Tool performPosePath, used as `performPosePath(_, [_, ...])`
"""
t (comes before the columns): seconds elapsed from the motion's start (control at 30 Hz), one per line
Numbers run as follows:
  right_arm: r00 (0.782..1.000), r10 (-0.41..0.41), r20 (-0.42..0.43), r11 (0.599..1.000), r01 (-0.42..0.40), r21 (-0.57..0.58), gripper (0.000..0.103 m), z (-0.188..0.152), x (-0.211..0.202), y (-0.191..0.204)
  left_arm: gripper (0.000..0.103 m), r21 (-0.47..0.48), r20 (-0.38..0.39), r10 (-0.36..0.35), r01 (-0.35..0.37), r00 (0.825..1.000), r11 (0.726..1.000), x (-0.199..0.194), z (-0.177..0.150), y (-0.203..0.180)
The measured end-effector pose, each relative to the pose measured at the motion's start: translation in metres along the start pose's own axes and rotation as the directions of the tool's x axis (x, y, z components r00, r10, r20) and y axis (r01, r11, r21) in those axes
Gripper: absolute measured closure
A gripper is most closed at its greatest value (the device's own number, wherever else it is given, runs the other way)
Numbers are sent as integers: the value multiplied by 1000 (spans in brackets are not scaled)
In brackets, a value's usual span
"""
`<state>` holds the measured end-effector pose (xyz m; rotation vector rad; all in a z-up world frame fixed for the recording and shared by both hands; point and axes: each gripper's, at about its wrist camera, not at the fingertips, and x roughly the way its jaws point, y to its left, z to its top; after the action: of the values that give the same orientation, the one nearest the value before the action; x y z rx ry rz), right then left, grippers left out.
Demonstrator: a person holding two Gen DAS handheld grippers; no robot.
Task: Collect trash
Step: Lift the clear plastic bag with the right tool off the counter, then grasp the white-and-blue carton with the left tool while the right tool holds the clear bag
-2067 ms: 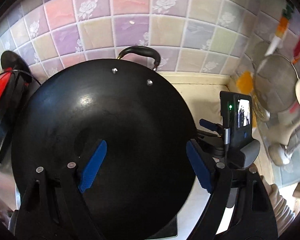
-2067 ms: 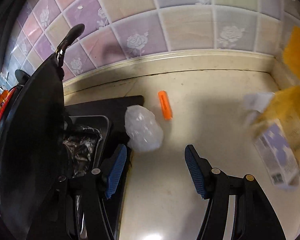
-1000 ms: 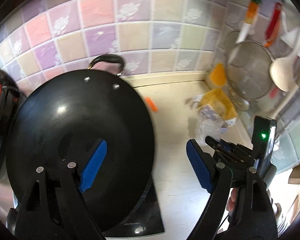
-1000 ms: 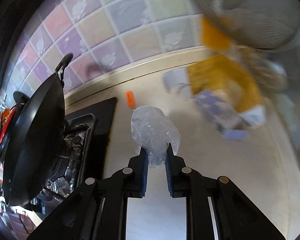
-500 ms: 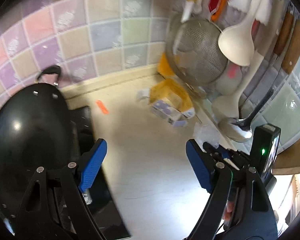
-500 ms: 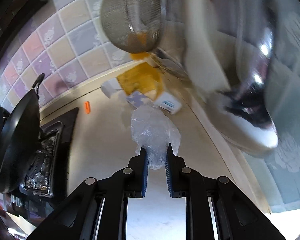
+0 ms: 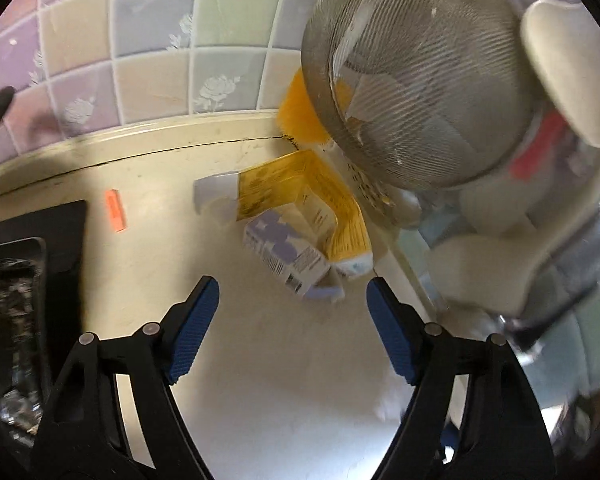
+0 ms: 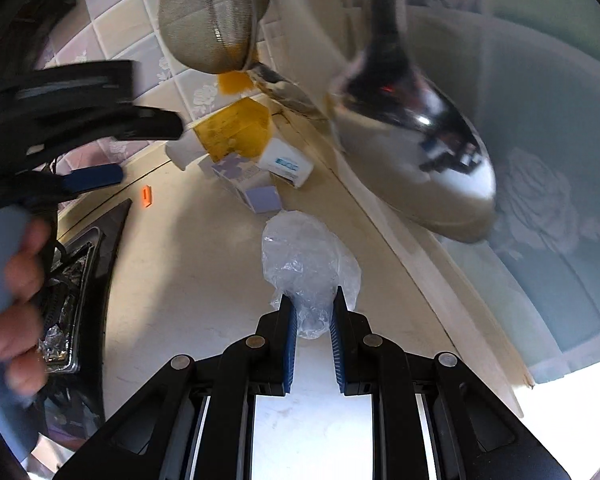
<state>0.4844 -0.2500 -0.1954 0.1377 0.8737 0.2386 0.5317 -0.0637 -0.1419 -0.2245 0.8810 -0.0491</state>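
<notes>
My left gripper hangs low over the counter, its jaws closing with nothing between them. Just ahead of its fingertips lies a purple-and-white box, with a flattened yellow carton behind it in the corner. A small orange scrap lies further left. My right gripper is shut on a crumpled clear plastic bag, held above the counter. In the right wrist view the same boxes lie beyond the bag. The left gripper's blue pad and the hand holding it appear blurred at left.
A metal strainer and a white spoon hang on the right wall above the cartons. A shiny ladle hangs close to the right gripper. The black stove with foil lining borders the counter on the left.
Both grippers swung right, away from the wok and towards the corner cartons. The right gripper shut on the plastic bag and carries it. The left gripper sank closer to the boxes.
</notes>
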Motion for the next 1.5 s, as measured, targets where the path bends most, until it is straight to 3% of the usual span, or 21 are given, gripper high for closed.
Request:
performPosePath(0.23, [1000,-14,6,999,14,43,88,-7,2,-13,30,-81,34,18,-15,999,997,54,3,6])
performPosePath(0.47, [993,-115,28,991,113,75,88,-8,10,-12,31,-90,70,111,-105,991,990,88,3,6])
performPosePath(0.67, [992,-121,23,988,119,100,88,-10,16,-10,31,-135,52,187,-178,981,975,115,0,16])
performPosePath(0.87, [994,-112,12,989,110,101,88,-9,19,-11,31,-98,70,220,-212,973,972,110,-6,18])
performPosePath(1.03, [996,-93,5,990,92,108,88,-8,22,-8,32,-129,45,221,-214,974,968,92,-12,41])
performPosePath(1.1, [996,-86,11,991,84,103,88,-7,23,-4,32,-150,23,197,-191,980,970,89,-14,51])
performPosePath(1.23, [996,-84,17,992,82,94,88,-5,27,2,32,-213,7,51,-48,999,976,86,-15,66])
performPosePath(1.5, [996,-90,25,991,87,103,88,-11,20,0,21,-143,7,-49,49,999,989,90,-22,37])
